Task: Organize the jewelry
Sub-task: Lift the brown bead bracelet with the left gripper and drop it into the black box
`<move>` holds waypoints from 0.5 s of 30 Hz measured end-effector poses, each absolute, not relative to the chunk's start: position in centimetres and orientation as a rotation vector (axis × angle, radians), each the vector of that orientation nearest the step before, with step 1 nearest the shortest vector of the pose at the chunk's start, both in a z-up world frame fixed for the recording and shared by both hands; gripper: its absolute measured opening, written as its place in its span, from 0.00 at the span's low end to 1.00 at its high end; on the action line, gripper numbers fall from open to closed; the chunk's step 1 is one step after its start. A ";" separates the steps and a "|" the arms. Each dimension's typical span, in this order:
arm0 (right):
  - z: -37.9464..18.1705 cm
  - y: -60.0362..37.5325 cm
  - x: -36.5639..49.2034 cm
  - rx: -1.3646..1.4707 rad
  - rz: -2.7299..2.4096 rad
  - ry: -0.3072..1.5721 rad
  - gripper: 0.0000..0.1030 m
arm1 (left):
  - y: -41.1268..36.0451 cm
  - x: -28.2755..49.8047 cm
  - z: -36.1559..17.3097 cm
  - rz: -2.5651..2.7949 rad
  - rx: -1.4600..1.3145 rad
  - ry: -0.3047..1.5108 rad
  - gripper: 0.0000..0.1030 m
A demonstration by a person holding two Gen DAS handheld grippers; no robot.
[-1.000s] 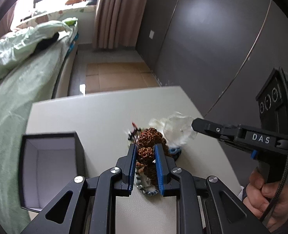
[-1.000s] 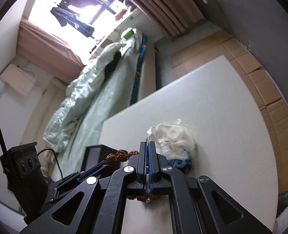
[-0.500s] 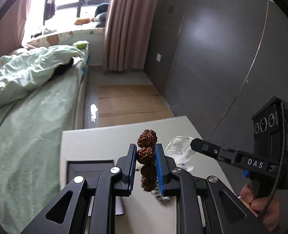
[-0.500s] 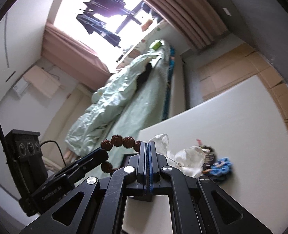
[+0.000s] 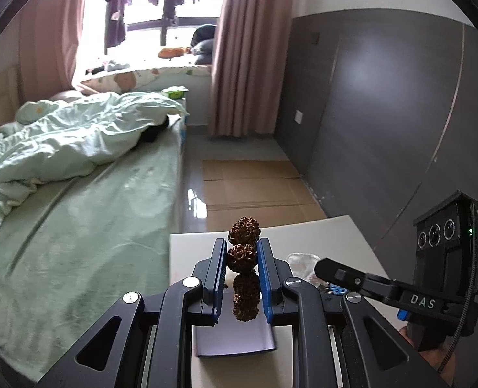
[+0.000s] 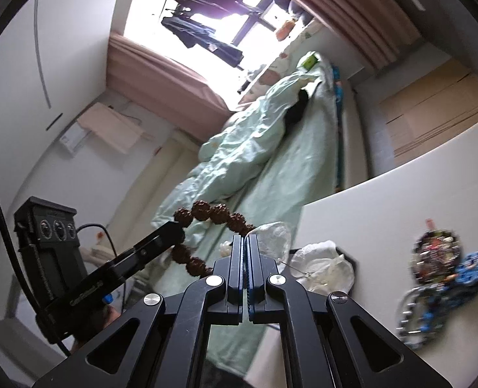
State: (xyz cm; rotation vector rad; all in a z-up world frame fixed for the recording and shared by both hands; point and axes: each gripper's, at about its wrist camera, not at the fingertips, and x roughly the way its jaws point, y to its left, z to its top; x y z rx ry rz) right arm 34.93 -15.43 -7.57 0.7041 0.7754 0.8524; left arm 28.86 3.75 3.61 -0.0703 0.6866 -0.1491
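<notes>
left gripper [image 5: 241,258] pinched the brown bead bracelet [image 5: 243,252] aloft; right gripper [image 6: 246,245] pressed together on a clear bag [image 6: 271,236]; next likely lowering beads into the dark box [image 5: 235,339] nearby

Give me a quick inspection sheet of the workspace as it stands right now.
Surface: white table, mostly bare.
Job's things: brown bead bracelet lifted off the table; dark box below it; clear plastic bag; jewelry pile on the table.
Clutter: nothing seen.
Grippers: left claw shut on a bracelet bead; right claw shut, at the bag; a grip on it cannot be told.
Cables: black cable on the right gripper.
Surroundings: bed, curtains, cardboard on the floor.
</notes>
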 end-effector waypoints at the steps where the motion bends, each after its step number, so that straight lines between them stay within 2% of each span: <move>1: -7.6 -15.1 34.9 0.709 0.860 0.776 0.03 | 4.2 28.8 3.7 -0.139 -0.072 0.685 0.19; 9: -10.8 -10.9 35.8 0.713 0.882 0.905 0.04 | 6.2 28.5 3.1 -0.101 -0.086 0.700 0.19; 10: -11.5 -10.5 36.1 0.708 0.870 0.949 0.09 | 6.3 28.5 2.9 -0.101 -0.089 0.703 0.19; 11: -12.0 -10.3 36.2 0.704 0.859 0.977 0.16 | 6.3 28.5 2.8 -0.103 -0.091 0.707 0.19; 12: -12.3 -10.3 36.1 0.699 0.843 0.995 0.44 | 6.2 28.4 2.5 -0.107 -0.093 0.711 0.19; 13: -12.3 -10.6 36.1 0.693 0.822 0.993 0.67 | 6.2 28.4 2.3 -0.112 -0.095 0.715 0.19; 15: -11.7 -11.6 35.7 0.675 0.786 0.962 0.74 | 6.0 28.5 1.9 -0.123 -0.102 0.723 0.19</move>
